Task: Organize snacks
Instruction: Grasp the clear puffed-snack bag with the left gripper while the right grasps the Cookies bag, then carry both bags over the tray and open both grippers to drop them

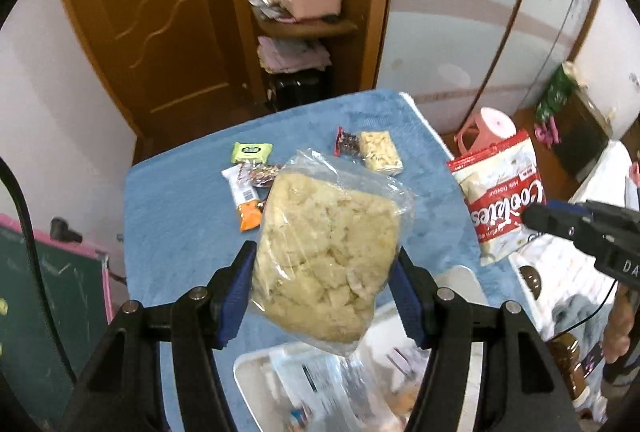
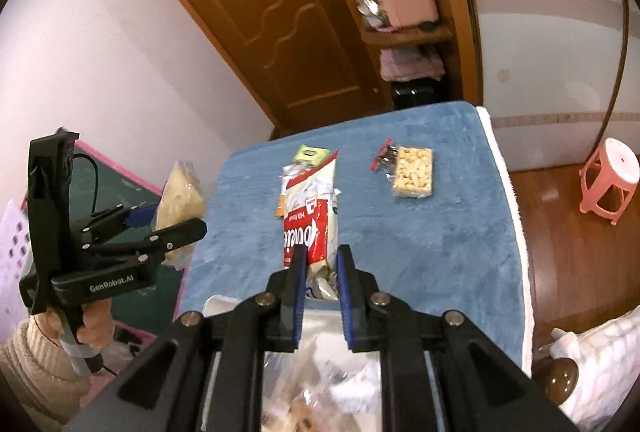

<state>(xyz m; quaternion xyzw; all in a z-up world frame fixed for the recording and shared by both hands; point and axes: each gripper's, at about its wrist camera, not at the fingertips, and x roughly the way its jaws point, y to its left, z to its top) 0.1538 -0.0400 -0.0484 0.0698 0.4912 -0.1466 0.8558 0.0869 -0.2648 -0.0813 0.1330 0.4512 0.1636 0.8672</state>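
At frame centre, the left gripper is clamping a clear bag of pale chunks; the right gripper is pinching the cookie bag. Either slack bag could be slipping loose. The white bin below is holding packets, seemingly wrapped snacks.

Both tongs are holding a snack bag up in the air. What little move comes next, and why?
Probably lower the clear bag of crumbly snacks, held by the left tongs, into the white bin just beneath. The bag hangs over the bin, which already holds packets. The right tongs hold the cookie bag farther off, so it likely follows.
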